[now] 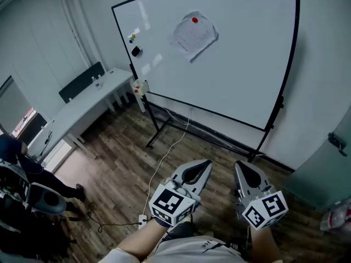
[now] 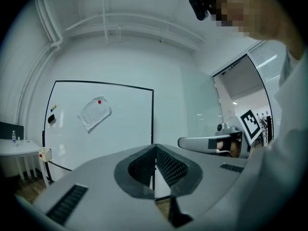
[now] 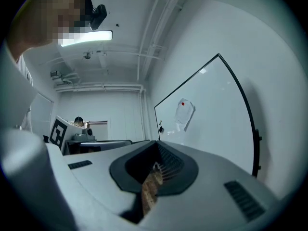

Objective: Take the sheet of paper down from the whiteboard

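Observation:
A white sheet of paper (image 1: 193, 36) hangs tilted on the whiteboard (image 1: 247, 75), pinned near its top by a red magnet (image 1: 194, 19). It also shows far off in the left gripper view as the paper (image 2: 95, 113) and in the right gripper view as the paper (image 3: 185, 113). Both grippers are held low in front of me, well short of the board. The left gripper (image 1: 207, 162) (image 2: 155, 147) is shut with nothing in it. My right gripper (image 1: 239, 164) (image 3: 158, 142) has its tips together and also holds nothing.
The board stands on a black wheeled frame (image 1: 156, 130) on a wood floor. A black eraser (image 1: 136, 51) and small coloured magnets (image 1: 132, 38) sit at its left. A white table (image 1: 82, 111) and a dark chair (image 1: 82, 81) stand left; a cable (image 1: 164, 163) runs across the floor.

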Demonstrator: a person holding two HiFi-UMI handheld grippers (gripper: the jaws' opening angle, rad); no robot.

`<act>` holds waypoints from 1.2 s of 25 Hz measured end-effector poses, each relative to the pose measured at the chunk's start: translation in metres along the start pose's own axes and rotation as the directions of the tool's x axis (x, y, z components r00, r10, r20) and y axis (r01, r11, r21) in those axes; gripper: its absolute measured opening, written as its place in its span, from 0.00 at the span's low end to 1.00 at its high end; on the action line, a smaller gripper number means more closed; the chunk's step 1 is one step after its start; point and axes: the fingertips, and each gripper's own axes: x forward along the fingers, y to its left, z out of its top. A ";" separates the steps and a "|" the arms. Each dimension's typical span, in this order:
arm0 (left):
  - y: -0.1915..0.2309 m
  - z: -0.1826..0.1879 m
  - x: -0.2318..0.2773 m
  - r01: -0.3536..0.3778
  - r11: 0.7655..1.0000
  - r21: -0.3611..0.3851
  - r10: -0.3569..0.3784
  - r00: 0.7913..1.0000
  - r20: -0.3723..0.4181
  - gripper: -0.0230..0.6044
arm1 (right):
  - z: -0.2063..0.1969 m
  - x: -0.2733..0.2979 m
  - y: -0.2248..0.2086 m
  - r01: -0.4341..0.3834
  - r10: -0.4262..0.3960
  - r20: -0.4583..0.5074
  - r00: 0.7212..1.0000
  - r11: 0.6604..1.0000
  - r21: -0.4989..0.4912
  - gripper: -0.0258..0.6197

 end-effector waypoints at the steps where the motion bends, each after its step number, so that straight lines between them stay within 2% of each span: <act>1: 0.004 0.000 0.002 0.000 1.000 0.001 0.000 1.000 0.001 0.06 | 0.000 0.004 -0.001 0.002 -0.002 -0.002 1.000 1.000 -0.008 0.06; 11: 0.091 -0.007 0.052 0.025 1.000 -0.003 -0.025 0.999 0.032 0.06 | -0.005 0.092 -0.031 0.040 -0.041 -0.015 0.999 0.998 -0.045 0.06; 21: 0.227 0.027 0.113 0.063 0.994 0.094 -0.069 0.996 0.062 0.06 | 0.018 0.231 -0.066 0.115 -0.113 0.037 0.993 0.992 -0.056 0.06; 30: 0.300 0.043 0.179 0.076 0.989 0.129 -0.089 0.991 0.101 0.06 | 0.026 0.312 -0.119 0.154 -0.150 0.054 0.987 0.985 -0.077 0.06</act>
